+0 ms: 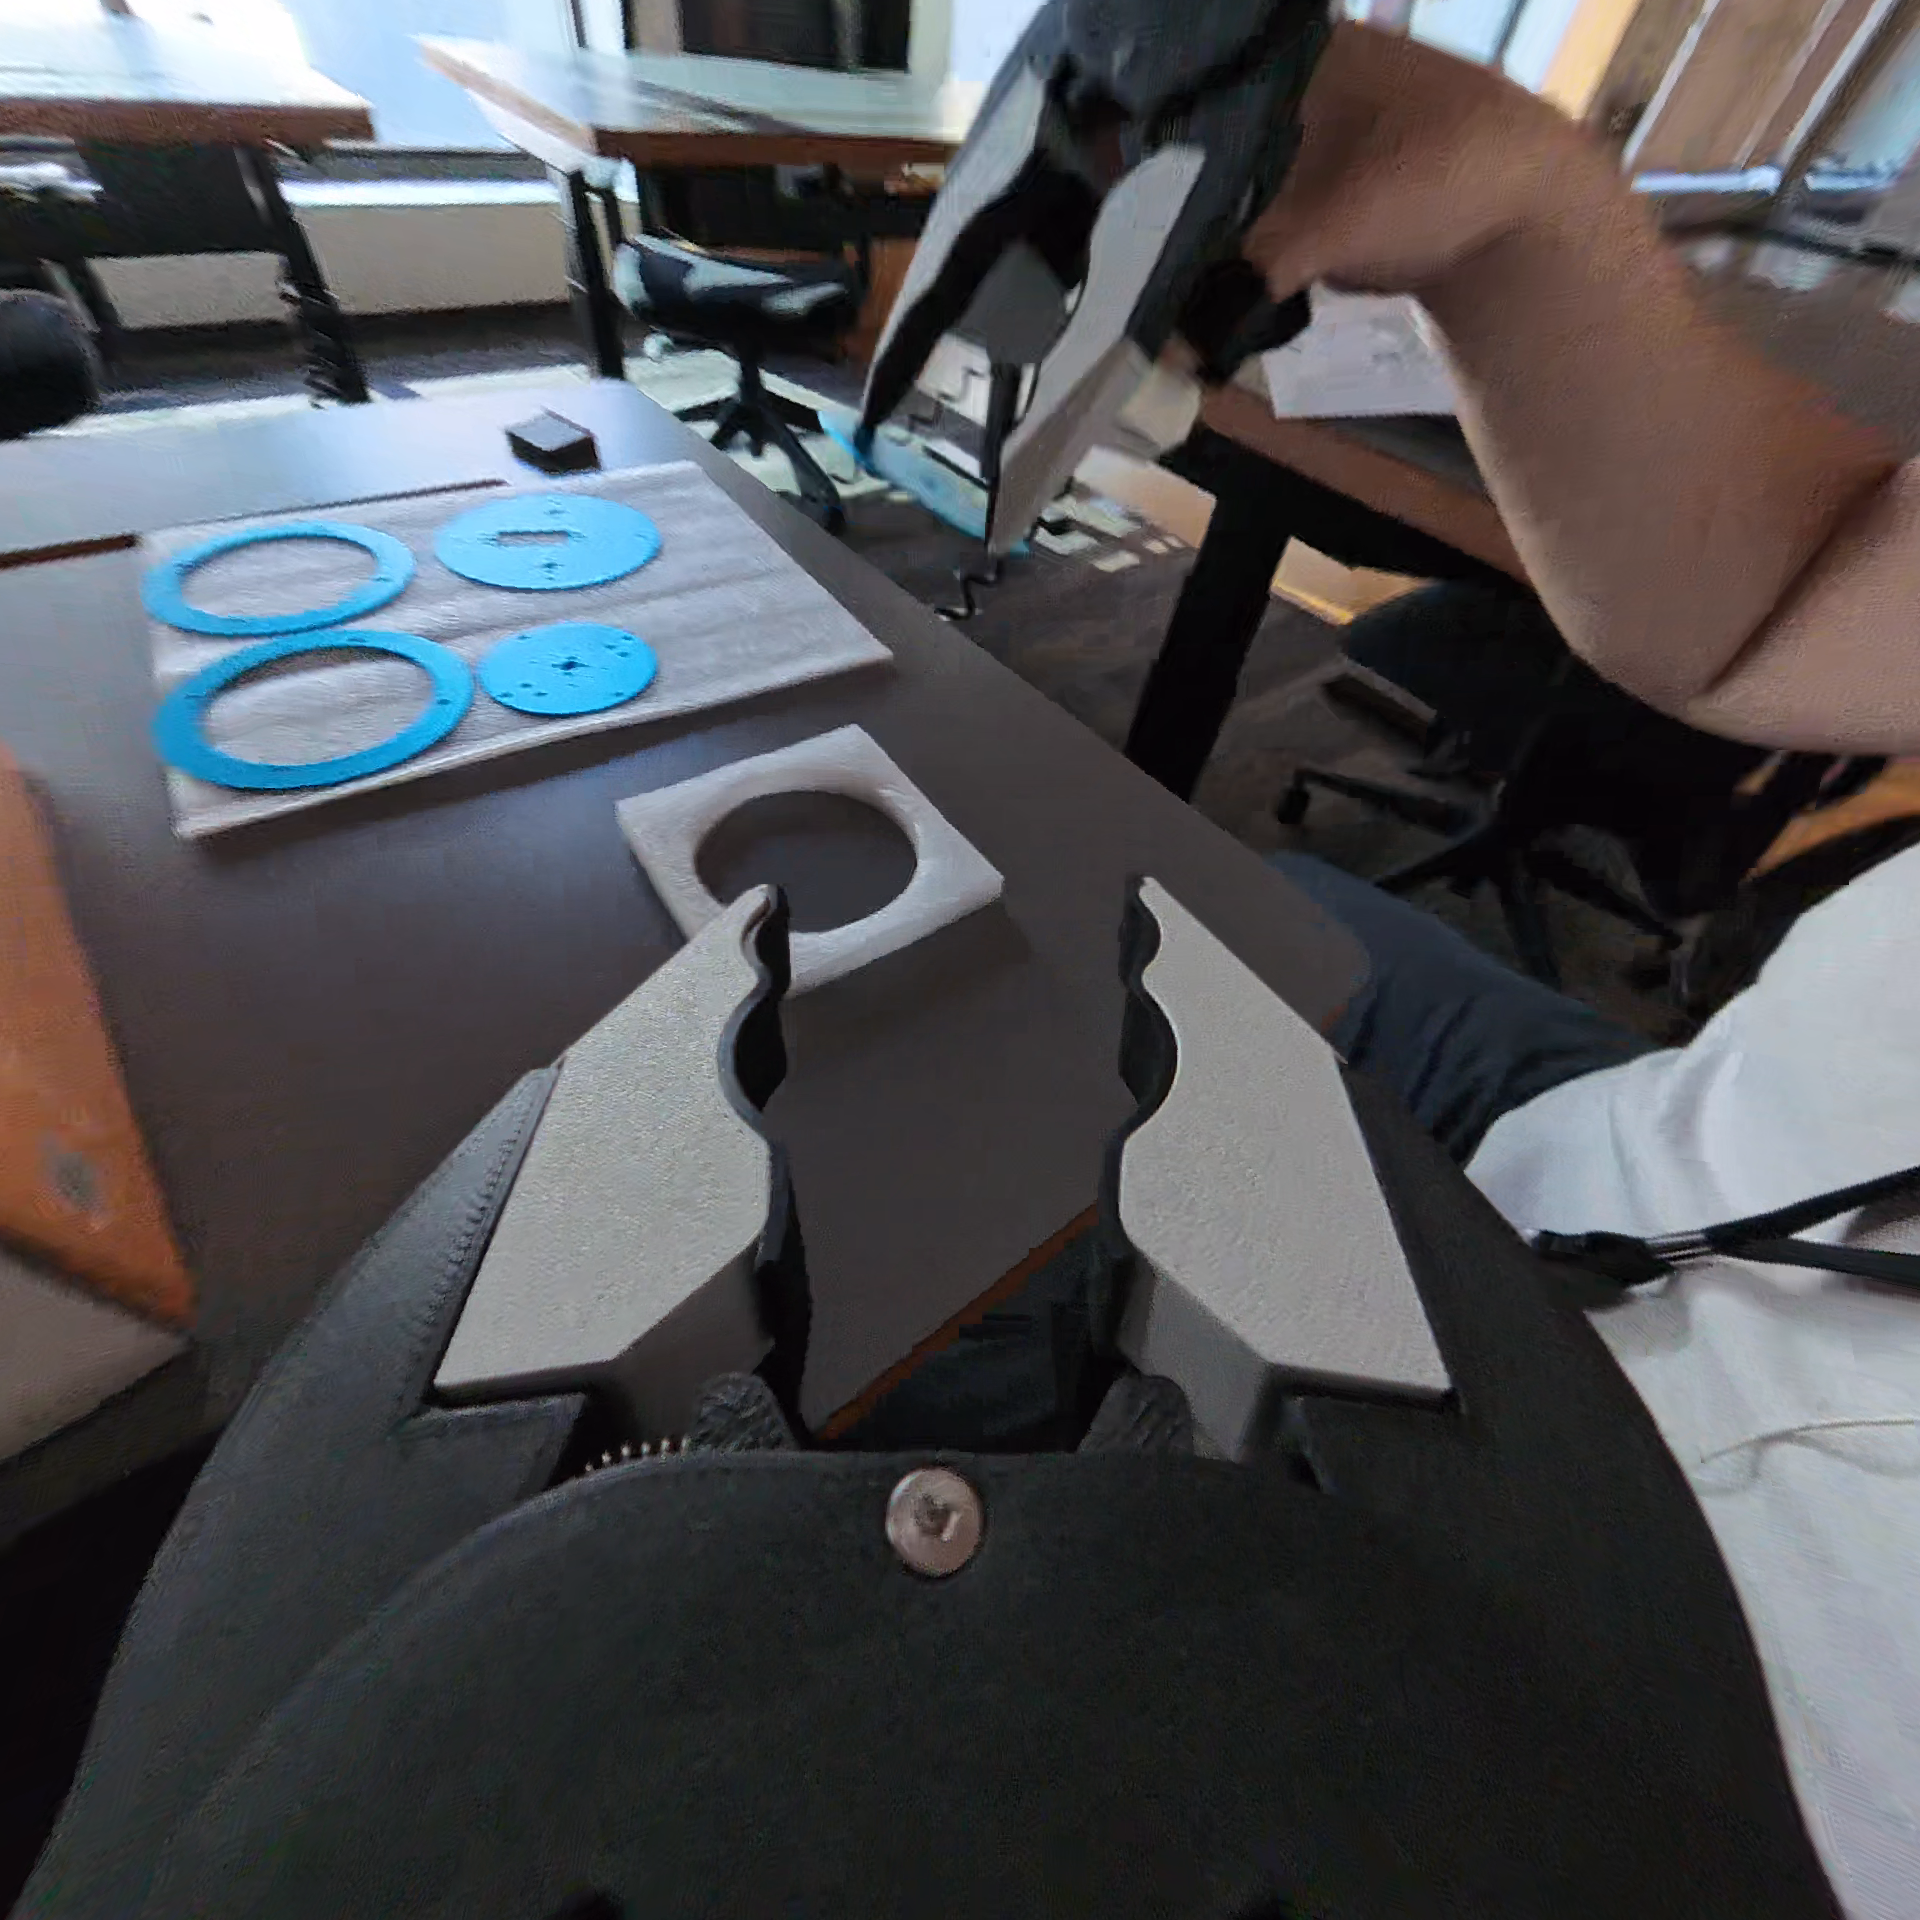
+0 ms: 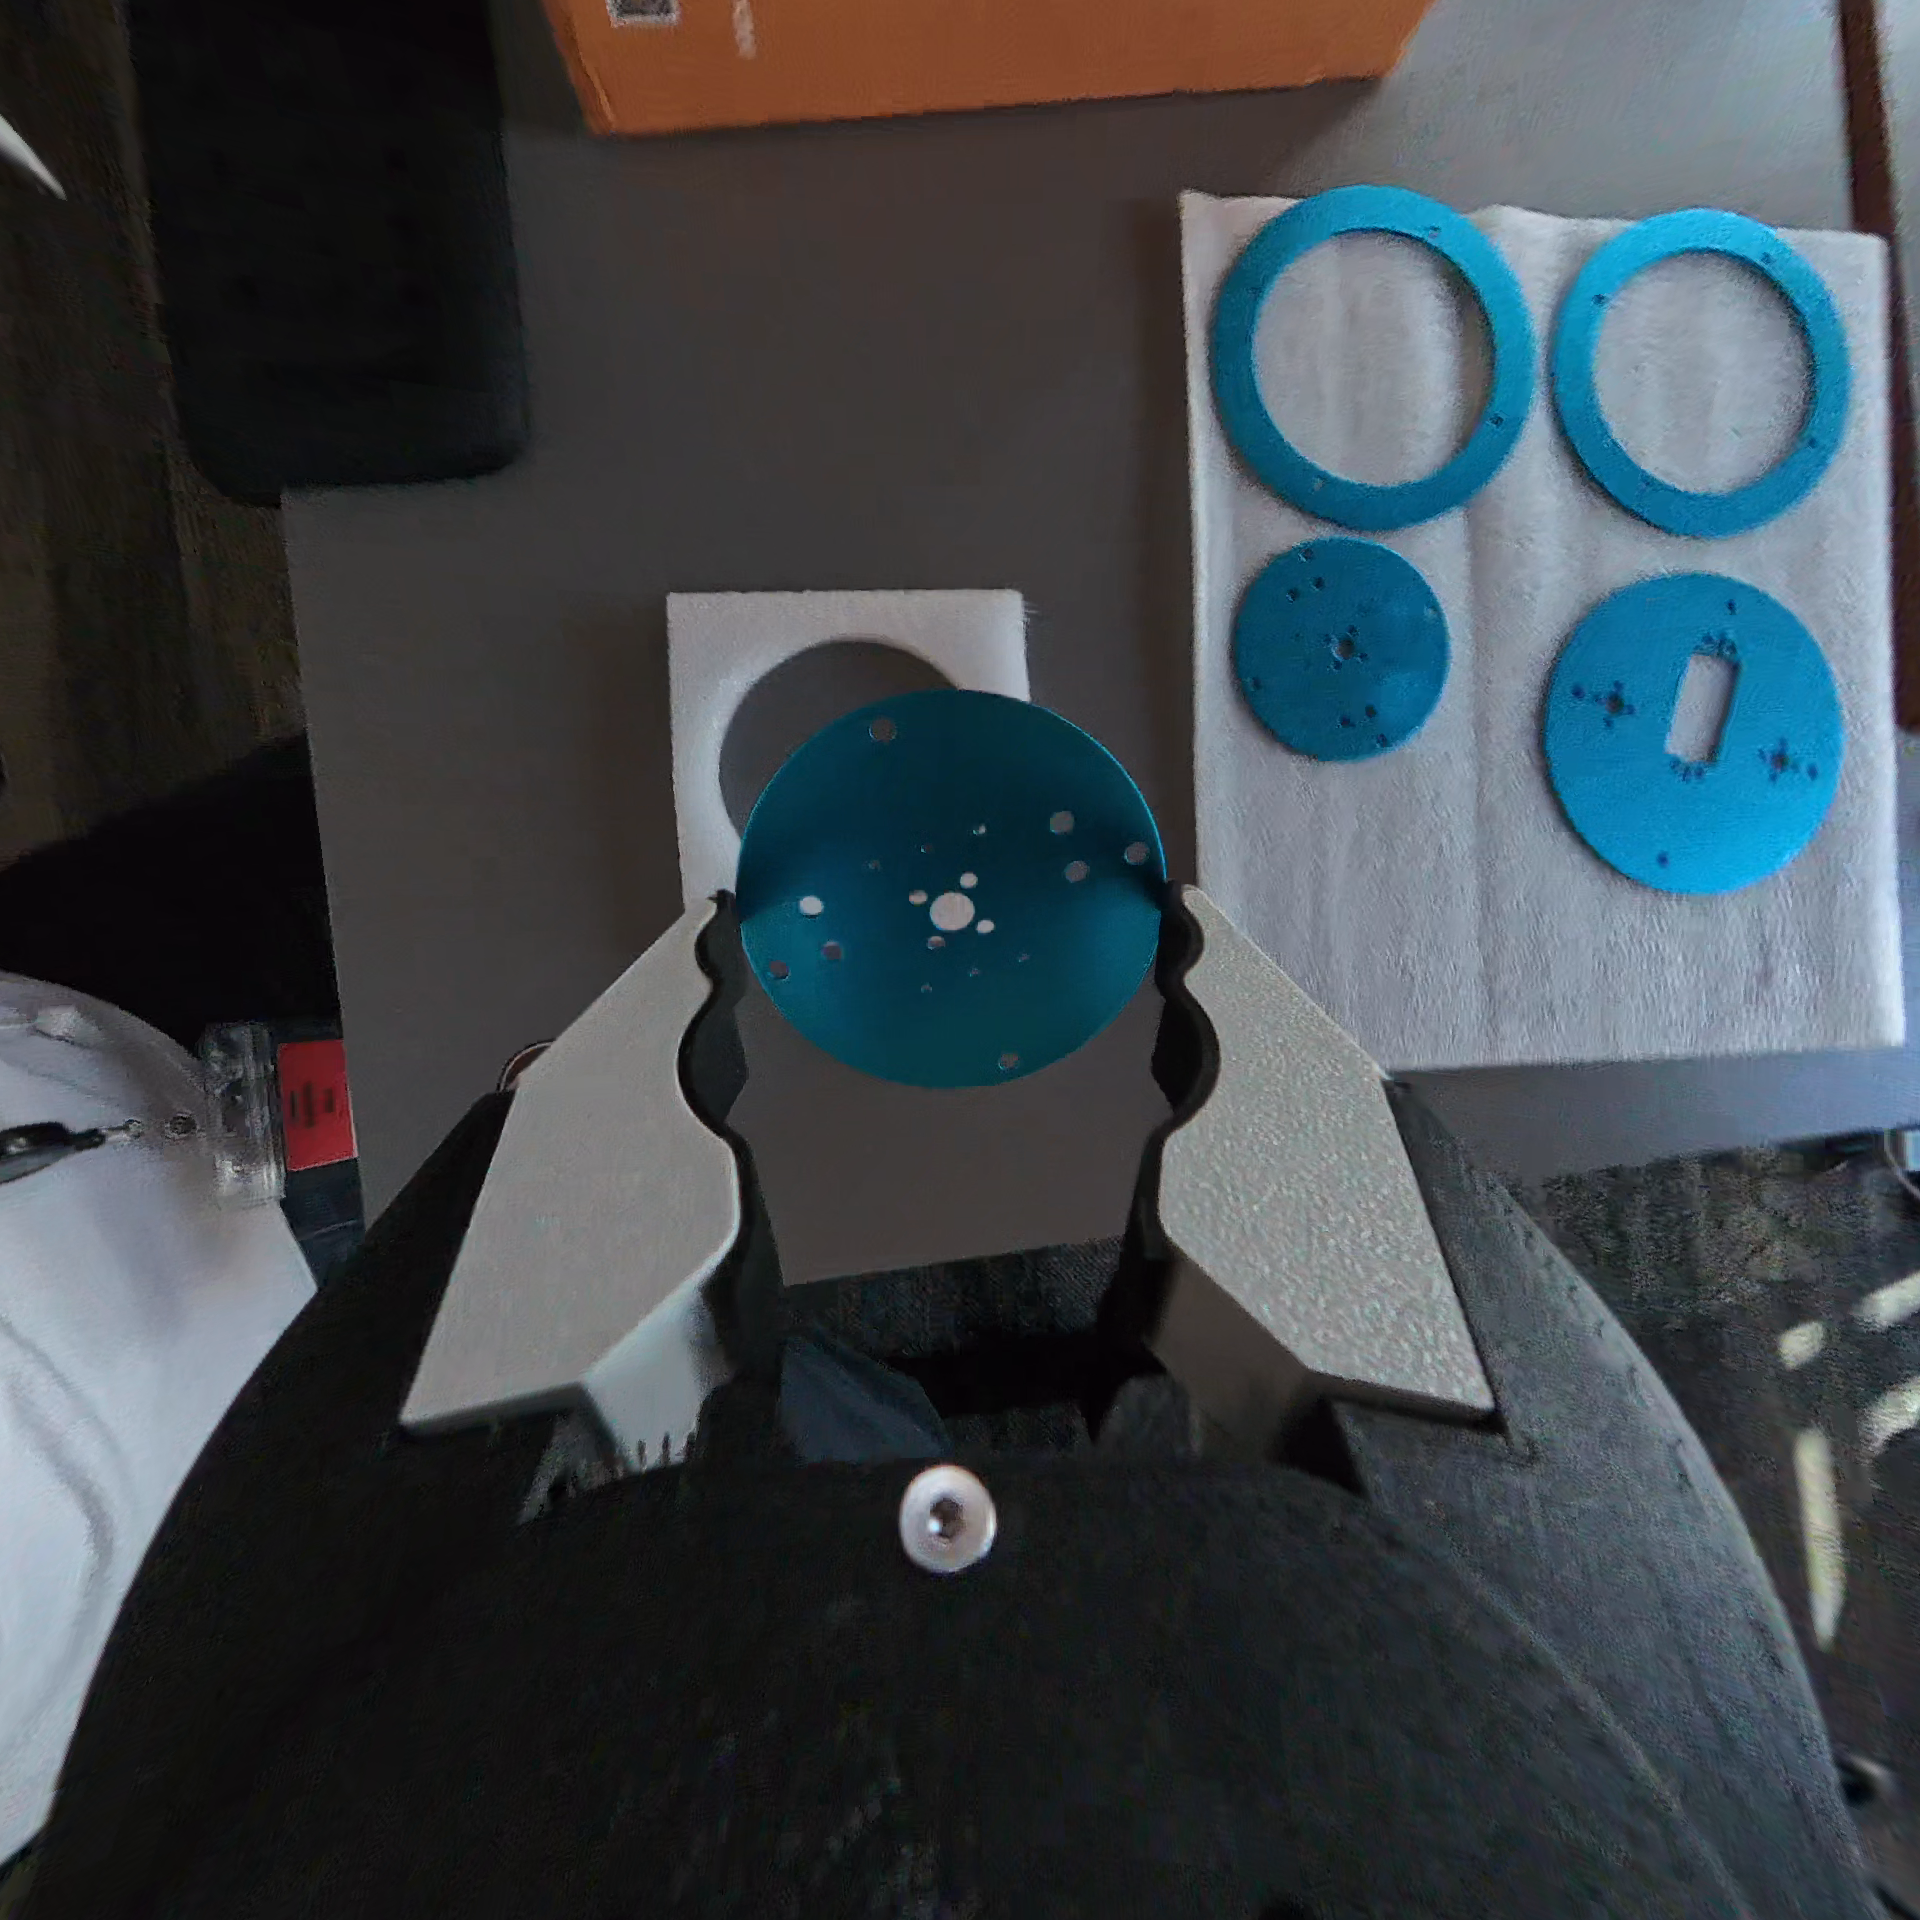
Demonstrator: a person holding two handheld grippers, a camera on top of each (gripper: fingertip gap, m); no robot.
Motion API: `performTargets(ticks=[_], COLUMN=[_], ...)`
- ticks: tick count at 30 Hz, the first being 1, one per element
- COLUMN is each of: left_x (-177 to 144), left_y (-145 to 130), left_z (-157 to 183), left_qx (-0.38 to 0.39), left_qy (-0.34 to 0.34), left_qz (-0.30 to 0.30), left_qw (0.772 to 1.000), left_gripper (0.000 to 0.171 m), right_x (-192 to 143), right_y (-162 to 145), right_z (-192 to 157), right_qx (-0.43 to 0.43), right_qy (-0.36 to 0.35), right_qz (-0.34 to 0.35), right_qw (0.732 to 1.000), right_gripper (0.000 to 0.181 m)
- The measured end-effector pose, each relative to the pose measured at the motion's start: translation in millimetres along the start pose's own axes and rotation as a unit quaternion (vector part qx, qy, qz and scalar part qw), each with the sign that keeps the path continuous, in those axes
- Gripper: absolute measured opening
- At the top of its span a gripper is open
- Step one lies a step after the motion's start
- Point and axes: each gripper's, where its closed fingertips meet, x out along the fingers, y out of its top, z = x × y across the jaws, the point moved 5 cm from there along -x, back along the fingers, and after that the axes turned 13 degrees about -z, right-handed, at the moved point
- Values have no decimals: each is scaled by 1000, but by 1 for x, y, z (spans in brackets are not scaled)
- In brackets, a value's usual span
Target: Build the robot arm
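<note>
My right gripper is shut on a round teal metal disc with several holes, held by its edges above the dark table. Under it lies a white foam square with a round cutout. My left gripper is open and empty, low over the table, its left fingertip just in front of the same foam square. The right gripper also shows high up in the left wrist view, blurred, held by a person's hand.
A white foam sheet bears two blue rings and two blue discs; it shows too in the left view. An orange box stands at the far side. A small black block lies on the table. Person's white shirt is close. Left tips and right tips are each some 15 cm from the white foam square.
</note>
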Motion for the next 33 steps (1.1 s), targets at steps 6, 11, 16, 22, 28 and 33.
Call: performTargets(ticks=[6, 11, 16, 22, 28, 33], left_x=[106, 149, 162, 164, 162, 163], left_y=[3, -16, -28, -26, -16, -17], left_z=[0, -4, -13, -10, -4, -2], left_qx=[122, 264, 303, 289, 299, 329], left_qy=[-34, -24, -14, -30, -16, -28], left_qz=[-106, -276, -367, -384, -351, -349], left_qw=[986, 924, 880, 876, 887, 877], left_gripper=[56, 50, 21, 12, 12, 12], right_x=[-18, -15, -17, -40, -41, -46], right_y=[-75, -113, -133, -123, -122, -117], right_z=[10, 10, 18, 13, 15, 23], right_qx=[89, 91, 89, 66, 46, 28], right_qy=[-2, 6, 15, 7, -7, -24], right_qz=[38, 10, 10, 24, -2, -18], right_qw=[995, 996, 996, 998, 999, 999], right_gripper=[80, 80, 80, 80, 80, 80])
